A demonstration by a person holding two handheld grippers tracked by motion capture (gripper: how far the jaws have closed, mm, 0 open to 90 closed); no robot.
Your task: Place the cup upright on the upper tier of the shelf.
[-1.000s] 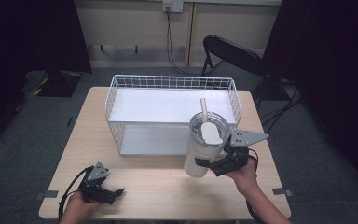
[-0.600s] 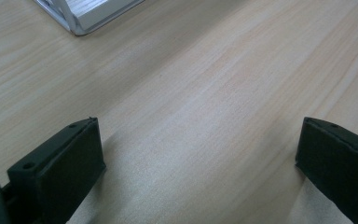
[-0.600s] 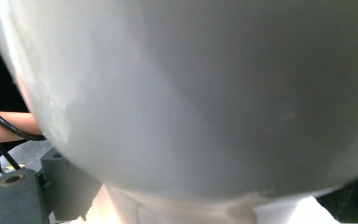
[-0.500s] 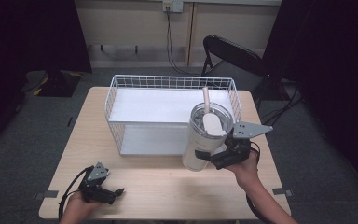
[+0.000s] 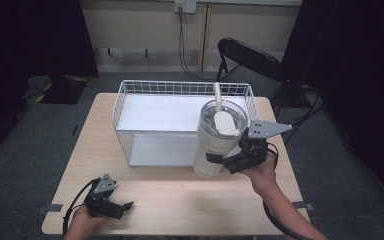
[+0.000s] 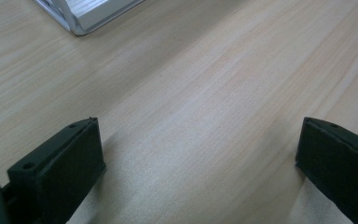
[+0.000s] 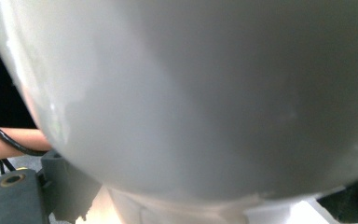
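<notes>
Tumbler [image 5: 216, 142] is lifted off the desk [image 5: 190, 200], clamped low on its body by the right gripper [image 5: 225, 162], tilted slightly, at the wire basket's [image 5: 125, 132] front right corner. Pickup looks done; carrying it over the rim and setting it inside the basket is left, judging by the pose. Left gripper [image 5: 122, 207] rests near the desk's front left corner, jaws apart, holding nothing.

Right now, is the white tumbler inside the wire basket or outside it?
Outside: the right gripper holds the tumbler lifted before the basket front.
</notes>
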